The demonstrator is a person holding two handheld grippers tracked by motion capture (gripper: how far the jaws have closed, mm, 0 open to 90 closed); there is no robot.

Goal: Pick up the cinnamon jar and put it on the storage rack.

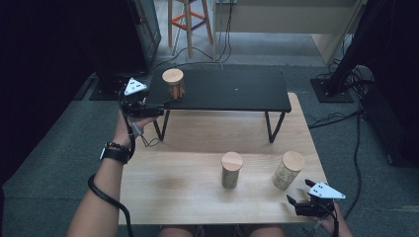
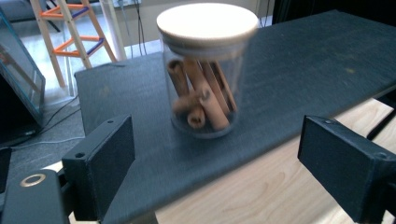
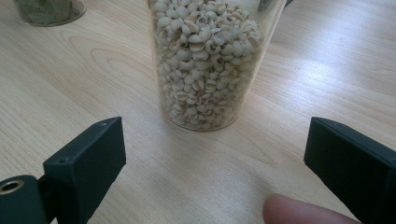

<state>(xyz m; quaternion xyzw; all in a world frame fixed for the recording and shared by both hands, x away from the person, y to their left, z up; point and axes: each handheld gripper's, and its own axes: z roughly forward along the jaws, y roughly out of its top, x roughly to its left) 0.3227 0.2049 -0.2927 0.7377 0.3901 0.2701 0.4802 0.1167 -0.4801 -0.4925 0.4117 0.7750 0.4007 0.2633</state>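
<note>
Glass walls and a pale wooden lid mark the cinnamon jar, which is seen standing upright on the black shelf just ahead of the left gripper, apart from both jaws. That claw is released, its jaws spread wide with nothing between them, so the jar is judged to have been set down there. The right gripper is likewise held open, close before the grain jar on the wooden table, probably readied for the next grasp.
</note>
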